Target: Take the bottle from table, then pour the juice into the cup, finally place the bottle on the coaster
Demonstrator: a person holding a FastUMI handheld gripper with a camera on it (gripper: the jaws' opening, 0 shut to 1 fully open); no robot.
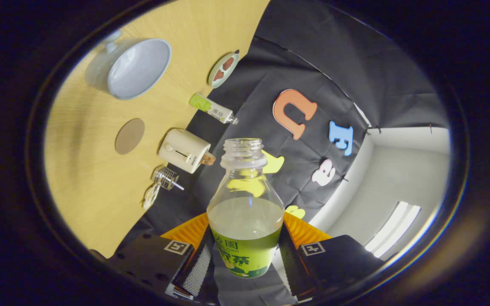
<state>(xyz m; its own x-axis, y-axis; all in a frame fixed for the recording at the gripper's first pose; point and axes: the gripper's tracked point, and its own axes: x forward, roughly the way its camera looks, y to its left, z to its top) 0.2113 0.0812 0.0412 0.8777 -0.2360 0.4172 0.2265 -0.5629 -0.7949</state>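
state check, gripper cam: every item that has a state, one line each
gripper: shut on bottle, both fingers pressing its label
bottle: uncapped, held off the table, tilted relative to it, roughly half full of pale juice
cup: upright on the table, looks empty
coaster: flat on the table, nothing on it
small green-capped bottle: upright on the table by the wall
cream appliance: standing on the table; on or off, cannot tell

1. The hand-held gripper [245, 250] has two black, blocky finger bodies with flat, angular faces.
2. Each body carries a small white square tag printed with a black pattern on its upper face.
3. Ribbed orange pieces sit behind the fingers, one on each side, fanning outward.
4. The inner pads [199, 263] show a fine white dotted or mesh texture.
5. Small round holes dot the left body's black surface.
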